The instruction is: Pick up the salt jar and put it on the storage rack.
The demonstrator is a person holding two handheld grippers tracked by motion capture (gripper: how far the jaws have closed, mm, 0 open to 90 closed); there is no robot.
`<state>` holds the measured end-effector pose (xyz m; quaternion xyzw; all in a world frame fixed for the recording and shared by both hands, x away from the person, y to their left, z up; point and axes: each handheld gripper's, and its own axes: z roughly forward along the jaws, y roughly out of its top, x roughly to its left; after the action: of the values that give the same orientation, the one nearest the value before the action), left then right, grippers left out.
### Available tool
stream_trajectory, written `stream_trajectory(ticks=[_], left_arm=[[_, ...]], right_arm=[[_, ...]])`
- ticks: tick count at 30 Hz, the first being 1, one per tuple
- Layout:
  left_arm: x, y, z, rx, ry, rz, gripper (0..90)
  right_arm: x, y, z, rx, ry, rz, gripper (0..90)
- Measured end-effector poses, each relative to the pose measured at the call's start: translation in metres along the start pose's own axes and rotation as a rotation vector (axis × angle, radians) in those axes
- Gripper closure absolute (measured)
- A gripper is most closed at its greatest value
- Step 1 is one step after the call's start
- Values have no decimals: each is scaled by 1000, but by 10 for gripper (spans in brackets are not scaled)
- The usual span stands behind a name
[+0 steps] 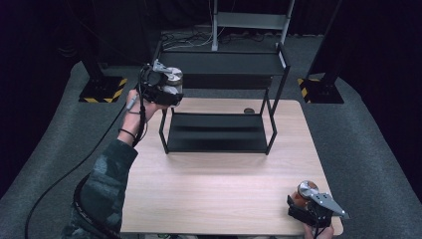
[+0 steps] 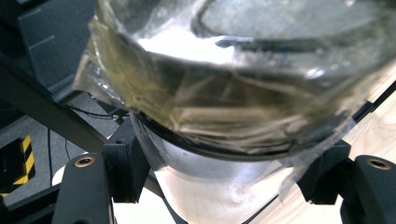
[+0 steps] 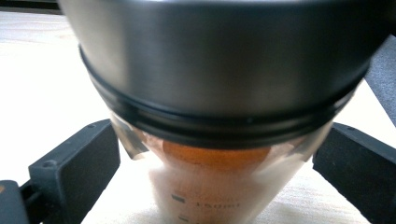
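My left gripper (image 1: 168, 88) is raised beside the left end of the black rack's top shelf (image 1: 221, 63), shut on a clear glass jar (image 1: 174, 79). In the left gripper view the jar (image 2: 233, 93) looks tilted, wrapped in yellowish tape, with both black jaws against its sides. My right gripper (image 1: 303, 200) rests at the table's front right corner, shut on a metal-lidded jar (image 1: 307, 190). The right gripper view shows that jar's steel lid (image 3: 219, 70) and orange contents (image 3: 215, 156) between the jaws.
A black two-shelf rack (image 1: 219, 132) stands at the back middle of the wooden table (image 1: 214, 189). A small dark round thing (image 1: 249, 110) lies behind its lower shelf. Dark stands with yellow-black bases (image 1: 102, 89) flank the table on grey carpet.
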<state>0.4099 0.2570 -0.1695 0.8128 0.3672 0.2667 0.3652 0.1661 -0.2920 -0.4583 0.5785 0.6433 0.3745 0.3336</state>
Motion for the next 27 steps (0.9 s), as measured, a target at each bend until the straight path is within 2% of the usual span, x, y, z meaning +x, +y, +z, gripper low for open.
stream_trajectory(ticks=[14, 27], left_arm=[[1, 14, -7, 2, 5, 13, 306], [-4, 29, -13, 0, 14, 37, 306]], right_arm=[[0, 0, 0, 0, 0, 0, 0], [0, 0, 0, 0, -1, -1, 0]])
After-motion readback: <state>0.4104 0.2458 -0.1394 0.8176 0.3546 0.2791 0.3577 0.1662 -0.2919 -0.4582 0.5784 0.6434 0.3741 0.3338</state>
